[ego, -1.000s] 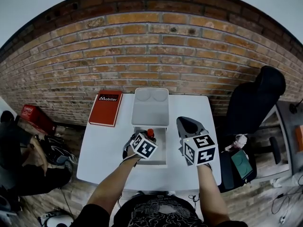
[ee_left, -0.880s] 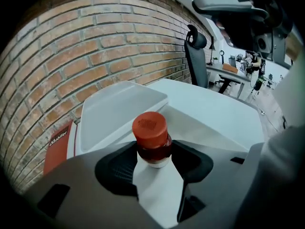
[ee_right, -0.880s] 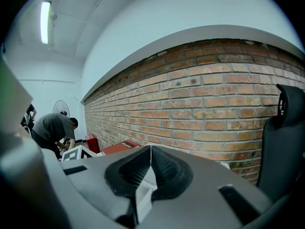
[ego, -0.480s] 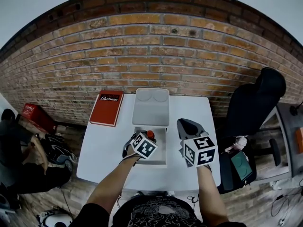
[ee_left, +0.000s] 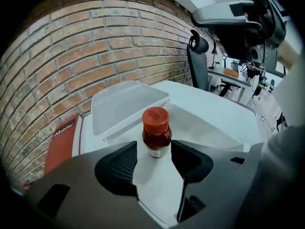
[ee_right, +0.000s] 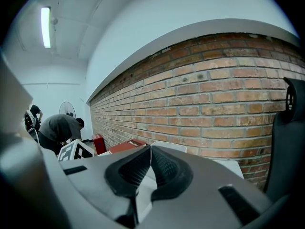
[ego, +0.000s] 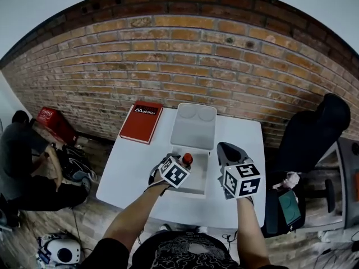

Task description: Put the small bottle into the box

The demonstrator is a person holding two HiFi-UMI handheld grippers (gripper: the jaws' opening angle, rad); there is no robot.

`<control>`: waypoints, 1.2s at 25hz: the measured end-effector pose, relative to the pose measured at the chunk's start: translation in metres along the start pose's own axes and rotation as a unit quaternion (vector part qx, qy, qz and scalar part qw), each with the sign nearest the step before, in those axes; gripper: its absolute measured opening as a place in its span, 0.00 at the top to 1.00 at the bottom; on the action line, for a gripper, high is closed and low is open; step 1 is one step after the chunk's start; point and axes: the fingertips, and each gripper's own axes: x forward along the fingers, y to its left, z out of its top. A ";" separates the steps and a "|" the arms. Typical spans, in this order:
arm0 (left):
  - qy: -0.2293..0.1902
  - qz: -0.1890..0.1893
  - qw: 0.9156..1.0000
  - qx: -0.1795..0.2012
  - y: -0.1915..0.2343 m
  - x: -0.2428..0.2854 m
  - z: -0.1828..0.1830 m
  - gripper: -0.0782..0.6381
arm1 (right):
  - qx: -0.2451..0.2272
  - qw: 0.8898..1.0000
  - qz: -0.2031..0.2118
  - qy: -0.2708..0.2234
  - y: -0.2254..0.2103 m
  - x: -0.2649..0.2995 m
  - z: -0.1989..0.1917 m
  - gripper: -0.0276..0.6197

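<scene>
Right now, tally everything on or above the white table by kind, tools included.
Small brown bottle with a red cap: 1
White plastic box with an open lid: 1
Flat red book: 2 fewer than 3, so 1
Grey two-jaw tools: 2, left tool and right tool
Total: 5

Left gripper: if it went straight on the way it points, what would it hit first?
Shut on the small bottle, the left gripper points across the box toward its open lid. The lid would probably be met first, though depth is hard to judge.

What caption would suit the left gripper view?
Left gripper holds a small red-capped bottle at the open white box.
</scene>
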 end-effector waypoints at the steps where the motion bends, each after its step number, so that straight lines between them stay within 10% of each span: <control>1: -0.001 0.000 1.000 -0.004 0.002 -0.003 -0.002 0.56 | -0.001 1.000 0.006 0.001 0.004 0.003 0.000 0.92; 16: -0.081 0.057 0.991 -0.088 0.059 -0.062 0.004 0.59 | -0.008 0.999 0.047 0.004 0.032 0.028 0.005 0.92; 30: -0.223 0.132 0.956 -0.140 0.113 -0.162 0.055 0.70 | 0.001 0.999 0.045 -0.016 0.030 0.022 0.028 0.92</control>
